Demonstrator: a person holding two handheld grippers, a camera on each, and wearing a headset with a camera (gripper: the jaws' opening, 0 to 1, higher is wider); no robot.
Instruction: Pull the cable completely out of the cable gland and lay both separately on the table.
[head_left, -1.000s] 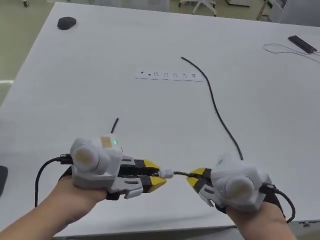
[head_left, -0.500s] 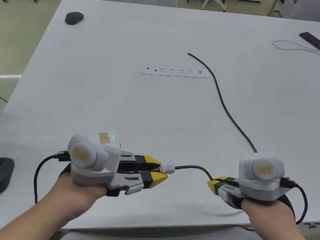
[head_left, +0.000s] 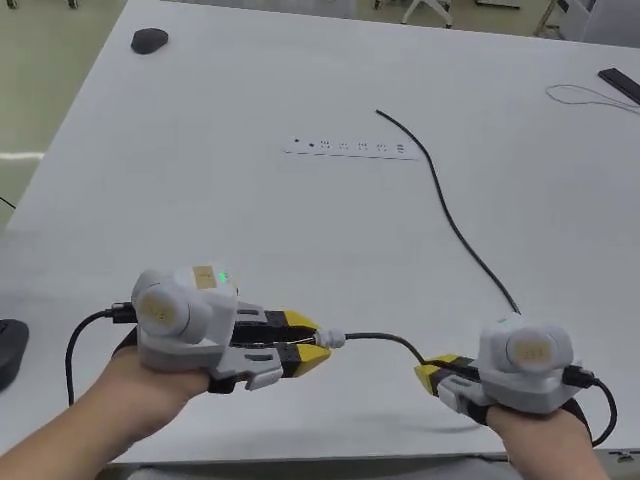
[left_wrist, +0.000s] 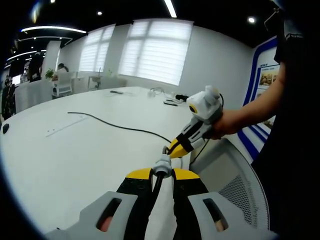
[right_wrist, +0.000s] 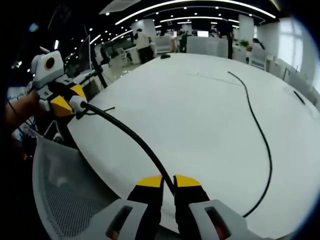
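A small pale cable gland (head_left: 333, 340) sits between the yellow tips of my left gripper (head_left: 318, 346), which is shut on it above the table's near edge. A black cable (head_left: 385, 340) runs from the gland in a short arc to my right gripper (head_left: 426, 374), which is shut on it. Beyond that, the cable (head_left: 450, 225) trails away across the white table (head_left: 200, 200). In the left gripper view the gland (left_wrist: 161, 165) is at the jaw tips. In the right gripper view my right gripper (right_wrist: 168, 181) pinches the cable (right_wrist: 125, 132), which leads to the gland (right_wrist: 76, 103).
A white power strip (head_left: 350, 148) lies mid-table near the cable's far end. A dark mouse (head_left: 150, 40) sits at the far left corner and a dark device (head_left: 618, 84) with a thin wire at the far right. The table's front edge passes under both grippers.
My right gripper has drawn away to the right from the gland, and a longer stretch of cable now spans between the two grippers. The left gripper has barely moved.
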